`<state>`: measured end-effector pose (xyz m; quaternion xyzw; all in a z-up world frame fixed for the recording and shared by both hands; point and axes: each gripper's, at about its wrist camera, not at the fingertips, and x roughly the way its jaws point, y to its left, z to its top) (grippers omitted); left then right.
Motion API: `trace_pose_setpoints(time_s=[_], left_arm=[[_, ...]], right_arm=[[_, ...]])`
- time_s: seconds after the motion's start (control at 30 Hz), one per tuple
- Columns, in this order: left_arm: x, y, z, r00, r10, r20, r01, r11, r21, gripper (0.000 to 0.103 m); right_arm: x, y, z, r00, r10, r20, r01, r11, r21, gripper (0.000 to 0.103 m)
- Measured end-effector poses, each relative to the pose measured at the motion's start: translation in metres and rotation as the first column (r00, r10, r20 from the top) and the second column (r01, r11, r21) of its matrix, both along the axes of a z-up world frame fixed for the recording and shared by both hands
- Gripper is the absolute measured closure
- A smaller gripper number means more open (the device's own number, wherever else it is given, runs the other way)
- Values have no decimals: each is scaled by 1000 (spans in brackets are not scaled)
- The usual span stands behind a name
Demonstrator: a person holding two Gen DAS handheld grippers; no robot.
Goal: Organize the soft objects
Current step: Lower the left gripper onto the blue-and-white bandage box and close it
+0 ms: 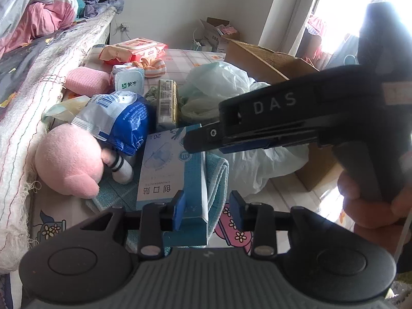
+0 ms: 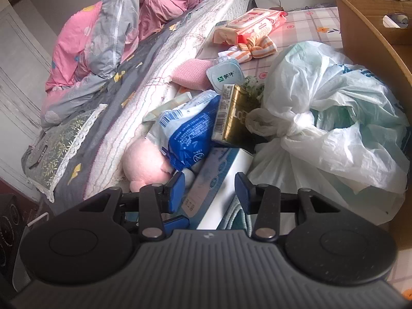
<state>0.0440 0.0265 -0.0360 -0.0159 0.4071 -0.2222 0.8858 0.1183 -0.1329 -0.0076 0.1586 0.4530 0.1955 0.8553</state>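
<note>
While both grippers' fingers stood spread, the blue box (lower centre) lay between the left gripper fingers.

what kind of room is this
Most likely a bedroom: a bed with a rumpled pink and grey duvet, a pink plush toy on the floor mat beside it, and a cardboard box nearby.
</note>
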Motion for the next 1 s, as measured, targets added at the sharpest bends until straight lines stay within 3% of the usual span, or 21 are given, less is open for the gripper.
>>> trace_pose_setpoints(time_s=[0.07, 0.2, 0.23, 0.4, 0.6, 0.9, 1.0], left_arm=[[-1, 3, 2, 1000, 8, 5, -8, 1000, -7, 63], [5, 18, 9, 998, 63, 19, -63, 998, -19, 40], [9, 21, 9, 997, 78, 17, -78, 997, -12, 38], [34, 34, -1, 991, 101, -84, -104, 994, -39, 31], [57, 36, -20, 975, 92, -202, -109, 991, -73, 27], [71, 27, -34, 970, 59, -238, -74, 996, -53, 24], [71, 24, -32, 974, 52, -220, -63, 997, -43, 30]], right_arm=[[-1, -2, -5, 1000, -6, -15, 6, 1000, -12, 61], [-3, -4, -9, 1000, -4, -8, 3, 999, -38, 64], [-3, -5, -9, 1000, -1, -10, 1, 999, -38, 66], [0, -7, -1, 1000, 10, 16, -9, 1000, -24, 66], [10, 0, -2, 999, 33, -11, -34, 998, -47, 66], [24, 10, -19, 995, 60, -75, -68, 992, -103, 66], [29, 13, -24, 993, 67, -94, -77, 992, -101, 66]])
